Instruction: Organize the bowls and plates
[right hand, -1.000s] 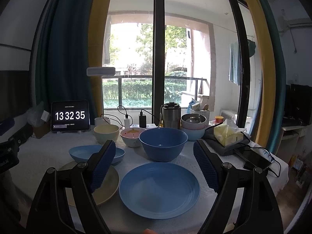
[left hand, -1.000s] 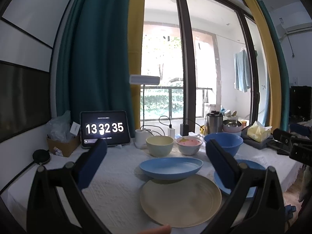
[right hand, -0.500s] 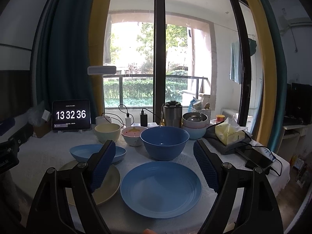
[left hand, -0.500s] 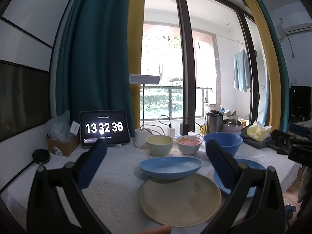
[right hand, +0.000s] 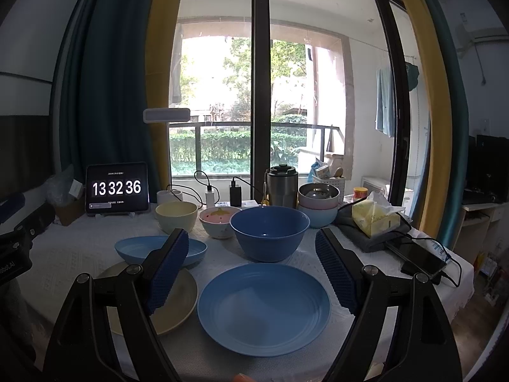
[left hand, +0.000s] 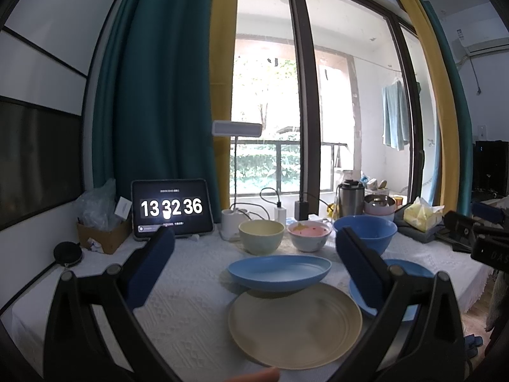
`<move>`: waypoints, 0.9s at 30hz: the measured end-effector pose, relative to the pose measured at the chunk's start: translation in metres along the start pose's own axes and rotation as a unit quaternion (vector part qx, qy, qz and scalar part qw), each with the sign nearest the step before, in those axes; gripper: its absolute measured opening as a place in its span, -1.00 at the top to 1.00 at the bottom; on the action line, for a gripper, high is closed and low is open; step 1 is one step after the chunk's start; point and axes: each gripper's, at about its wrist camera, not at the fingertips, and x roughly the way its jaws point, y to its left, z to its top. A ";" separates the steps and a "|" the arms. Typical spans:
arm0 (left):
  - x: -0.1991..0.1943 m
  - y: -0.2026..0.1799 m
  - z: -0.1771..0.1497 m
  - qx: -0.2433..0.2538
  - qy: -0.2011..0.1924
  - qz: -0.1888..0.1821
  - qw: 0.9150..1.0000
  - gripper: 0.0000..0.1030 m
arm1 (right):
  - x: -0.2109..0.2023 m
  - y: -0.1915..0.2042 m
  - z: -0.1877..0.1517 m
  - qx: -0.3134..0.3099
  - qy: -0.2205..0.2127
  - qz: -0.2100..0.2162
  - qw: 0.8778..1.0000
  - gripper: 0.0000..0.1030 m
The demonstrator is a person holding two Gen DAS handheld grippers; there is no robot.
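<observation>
— Blue and cream dishes are seen on the desk, which is covered with a white cloth. Where is each one placed?

— A blue plate is laid nearest, between the jaws of the right gripper. At 12 o'clock from it a deep blue bowl is set. At 9 o'clock a cream plate is found, and a shallow blue dish rests on its far edge.

— And behind these?

— A cream bowl and a pink bowl are placed side by side, at 11 o'clock from the deep blue bowl. Stacked bowls are kept at 1 o'clock from it.

— How are the jaws held?

— Both pairs are spread wide and nothing is gripped. The left gripper is held above the desk, with the shallow blue dish seen between its jaws. A tablet showing 13 32 36 is stood at 10 o'clock.
</observation>
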 end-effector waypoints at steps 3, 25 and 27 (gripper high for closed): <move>0.000 0.000 0.000 -0.001 0.000 0.000 1.000 -0.98 | 0.000 0.000 0.000 0.000 0.000 0.000 1.000 -0.64; -0.001 0.002 -0.003 -0.001 0.002 0.001 1.000 -0.98 | 0.001 0.005 -0.001 0.001 0.002 0.004 1.000 -0.64; -0.001 0.003 -0.004 -0.002 0.002 0.001 1.000 -0.98 | 0.001 0.005 -0.002 0.001 0.002 0.005 1.000 -0.64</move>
